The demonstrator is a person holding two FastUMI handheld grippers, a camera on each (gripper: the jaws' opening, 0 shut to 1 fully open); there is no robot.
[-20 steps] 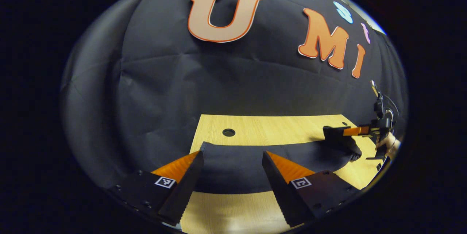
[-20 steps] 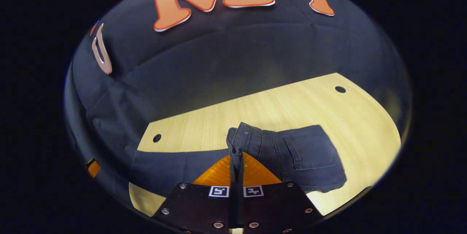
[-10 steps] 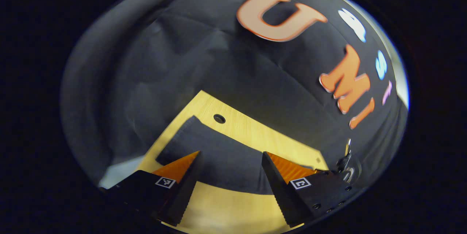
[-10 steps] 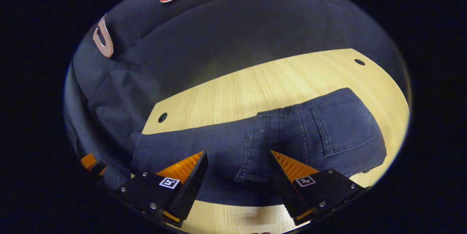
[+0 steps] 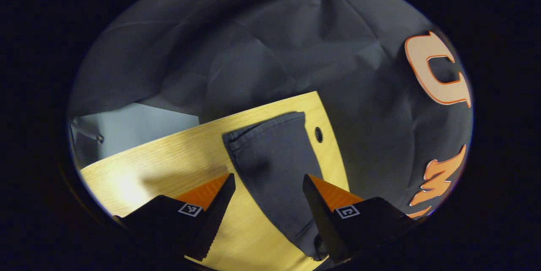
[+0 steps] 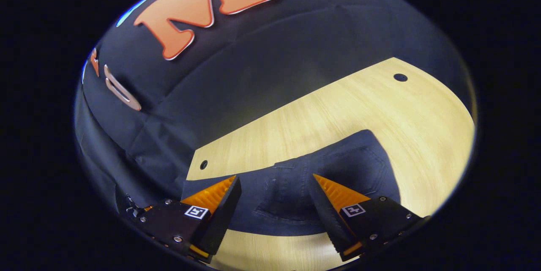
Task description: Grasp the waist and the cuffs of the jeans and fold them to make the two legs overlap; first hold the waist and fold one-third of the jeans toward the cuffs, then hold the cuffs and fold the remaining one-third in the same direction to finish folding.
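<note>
Dark blue jeans (image 6: 321,178) lie on the light wooden table (image 6: 338,114), with the waist part and its back pocket folded over onto the legs. My right gripper (image 6: 274,197) hovers open just above that folded waist end, nothing between its fingers. In the left gripper view the leg end with the hemmed cuffs (image 5: 264,129) stretches away toward the table's far corner. My left gripper (image 5: 268,192) is open above the legs (image 5: 279,169), short of the cuffs, gripping nothing.
Small round holes (image 5: 318,134) (image 6: 400,77) mark the table's corners. Black cloth wall surrounds the table on the far sides. Bare wood (image 5: 169,161) lies to the left of the cuffs, with a pale floor area (image 5: 139,125) beyond the table edge.
The right gripper has opened and let go of the waist, which now lies folded over the legs. The left gripper has swung round, so the cuffs now lie ahead of it.
</note>
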